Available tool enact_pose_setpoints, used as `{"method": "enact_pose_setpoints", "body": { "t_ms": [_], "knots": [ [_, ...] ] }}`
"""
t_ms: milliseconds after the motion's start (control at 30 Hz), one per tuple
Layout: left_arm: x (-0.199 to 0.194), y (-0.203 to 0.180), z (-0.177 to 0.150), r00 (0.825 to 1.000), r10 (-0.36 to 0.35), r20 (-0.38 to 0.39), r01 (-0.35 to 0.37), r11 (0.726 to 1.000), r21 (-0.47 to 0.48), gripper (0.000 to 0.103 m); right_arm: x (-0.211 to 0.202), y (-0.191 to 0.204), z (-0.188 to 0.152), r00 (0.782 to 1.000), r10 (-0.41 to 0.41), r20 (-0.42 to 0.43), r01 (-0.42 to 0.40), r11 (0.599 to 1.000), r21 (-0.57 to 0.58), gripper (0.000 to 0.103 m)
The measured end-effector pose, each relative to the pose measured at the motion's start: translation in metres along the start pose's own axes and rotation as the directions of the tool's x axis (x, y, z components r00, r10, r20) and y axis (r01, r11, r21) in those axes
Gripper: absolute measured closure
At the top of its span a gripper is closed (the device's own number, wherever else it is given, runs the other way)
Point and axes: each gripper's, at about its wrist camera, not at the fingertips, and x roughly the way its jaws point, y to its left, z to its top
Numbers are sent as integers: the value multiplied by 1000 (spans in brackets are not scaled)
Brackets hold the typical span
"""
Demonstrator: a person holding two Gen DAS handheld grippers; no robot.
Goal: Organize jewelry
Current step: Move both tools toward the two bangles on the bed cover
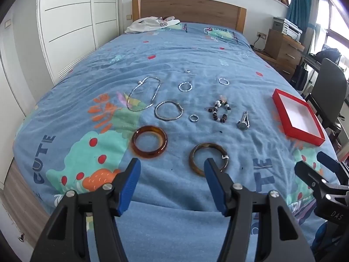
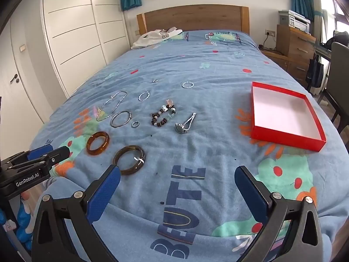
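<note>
Lying on the bedspread point(image 2: 196, 69): two amber bangles point(image 2: 97, 143), one watch point(image 2: 184, 124), one red box point(image 2: 283, 118); both tongs point(image 1: 172, 168) point(image 2: 177, 175) wide open, empty.

A bed point(image 2: 218, 69) with a blue printed cover carries a red box point(image 2: 283, 135). Left of the box lie a watch point(image 2: 184, 124), a beaded bracelet point(image 2: 162, 116), two amber bangles point(image 2: 97, 143), silver hoops point(image 2: 120, 119) and a chain necklace point(image 2: 111, 106). White clothing point(image 2: 157, 37) lies beyond it by the headboard.

Ahead of the left gripper point(image 1: 172, 163), bangles point(image 1: 149, 141), rings, a watch point(image 1: 243, 121) and chain point(image 1: 144, 96) lie flat; an empty red box point(image 2: 285, 139) lies right.
</note>
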Motion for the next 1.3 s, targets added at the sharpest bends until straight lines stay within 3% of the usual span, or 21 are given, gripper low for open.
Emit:
{"method": "enact_pose_setpoints", "body": {
  "t_ms": [567, 1300],
  "knots": [
    [15, -4, 19, 1000, 5, -3, -5, 1000, 25, 44, 21, 15, 12, 999, 24, -34, -26, 998, -61, 1],
    [46, -10, 25, 1000, 4, -16, -3, 998, 65, 44, 52, 5, 21, 996, 23, -87, -25, 1000, -16, 1]
  ]
}}
